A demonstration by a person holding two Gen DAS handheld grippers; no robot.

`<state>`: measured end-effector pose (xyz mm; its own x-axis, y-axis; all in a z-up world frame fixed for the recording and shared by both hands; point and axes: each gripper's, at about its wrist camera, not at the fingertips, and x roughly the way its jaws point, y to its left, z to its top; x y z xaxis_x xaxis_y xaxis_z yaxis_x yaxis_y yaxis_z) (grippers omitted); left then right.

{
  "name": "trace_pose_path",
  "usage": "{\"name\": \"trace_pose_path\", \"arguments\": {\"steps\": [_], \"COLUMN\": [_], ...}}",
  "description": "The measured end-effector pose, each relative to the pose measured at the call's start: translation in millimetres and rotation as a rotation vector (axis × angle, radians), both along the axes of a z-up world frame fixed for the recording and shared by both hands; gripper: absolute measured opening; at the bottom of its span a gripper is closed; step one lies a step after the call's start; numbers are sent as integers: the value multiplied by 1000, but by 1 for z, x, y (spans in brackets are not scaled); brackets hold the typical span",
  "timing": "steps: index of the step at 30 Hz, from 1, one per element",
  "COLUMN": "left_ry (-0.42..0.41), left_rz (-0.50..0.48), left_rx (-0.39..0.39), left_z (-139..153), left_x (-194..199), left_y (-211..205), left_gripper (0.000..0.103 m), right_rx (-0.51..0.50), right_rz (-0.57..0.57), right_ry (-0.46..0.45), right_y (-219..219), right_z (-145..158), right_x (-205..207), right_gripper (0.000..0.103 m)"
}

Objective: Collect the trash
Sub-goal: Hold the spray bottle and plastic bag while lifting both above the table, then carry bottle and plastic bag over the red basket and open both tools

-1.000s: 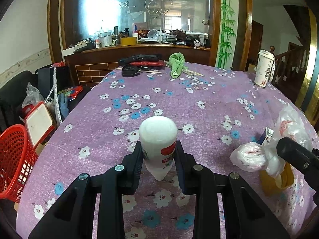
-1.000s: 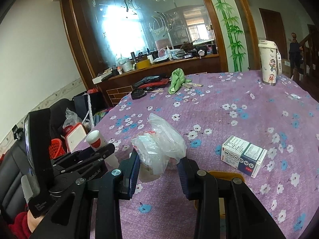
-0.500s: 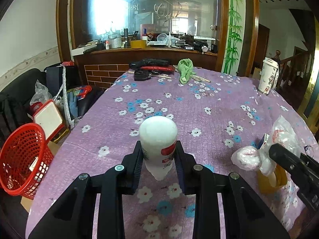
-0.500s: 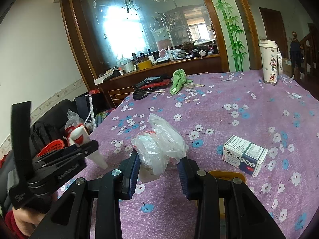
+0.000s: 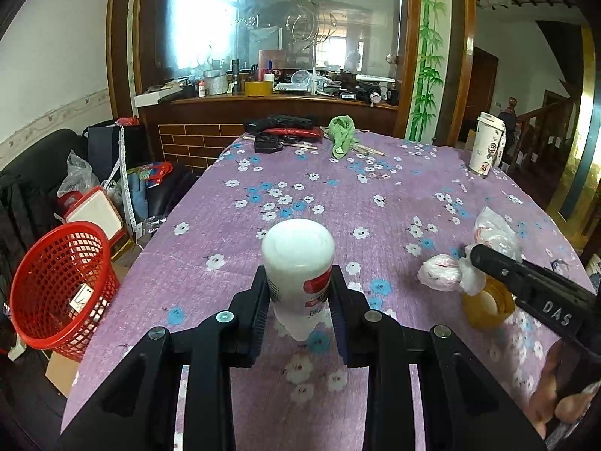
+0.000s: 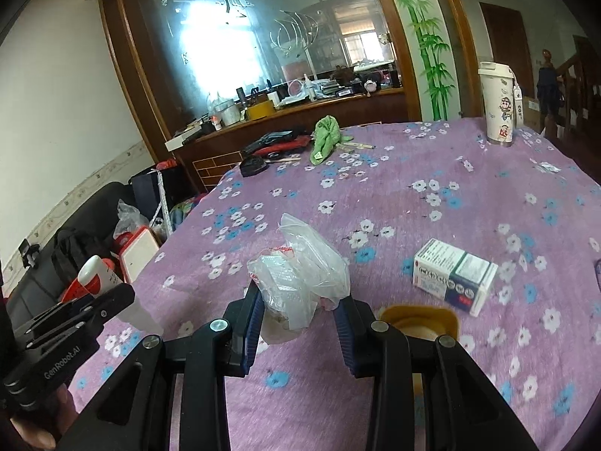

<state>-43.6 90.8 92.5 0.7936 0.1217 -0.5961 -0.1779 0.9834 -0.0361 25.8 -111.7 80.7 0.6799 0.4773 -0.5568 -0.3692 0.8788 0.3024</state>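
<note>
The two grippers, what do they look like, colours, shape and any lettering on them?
Both are matte black plastic. The left gripper and the right gripper each have two angular fingers with silver screw heads and ribbed dark blue pads. White lettering shows on their sides: "GenRobot.AI" on the left one, "DAS" on the right one. No cables or sleeves show.

Daylit, window [image 5: 204, 22] glare, fisheye-bent dark corners.

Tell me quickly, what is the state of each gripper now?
Left gripper: closed on the white bottle.
Right gripper: closed on the clear plastic bag.
</note>
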Motion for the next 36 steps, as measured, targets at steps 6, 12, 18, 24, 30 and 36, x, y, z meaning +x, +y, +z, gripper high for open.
{"name": "trace_pose_path", "arguments": {"steps": [6, 12, 18, 24, 30, 36], "left_ry": [-7, -22, -34, -40, -34, -44], "left_rz": [1, 2, 14, 38, 60, 104], "left_rx": [-32, -45, -48, -61, -83, -88], "left_z": [1, 4, 5, 5, 3, 6], "left_x": [-13, -20, -30, -37, -40, -45], "left_y": [10, 16, 26, 41, 58, 84], "left_gripper": [29, 29, 29, 29, 29, 29], "right_rx": [19, 9, 3, 1, -3, 3], "right_rz": [3, 31, 49, 66, 95, 144], "right_ry": [-4, -16, -15, -3, 16, 49], "right_y": [0, 14, 27, 36, 46, 65], "right_z": [14, 20, 21, 21, 18, 18], "right_x": [-22, -39, -46, -46, -44, -40], "right_gripper": [38, 38, 38, 38, 38, 38]}}
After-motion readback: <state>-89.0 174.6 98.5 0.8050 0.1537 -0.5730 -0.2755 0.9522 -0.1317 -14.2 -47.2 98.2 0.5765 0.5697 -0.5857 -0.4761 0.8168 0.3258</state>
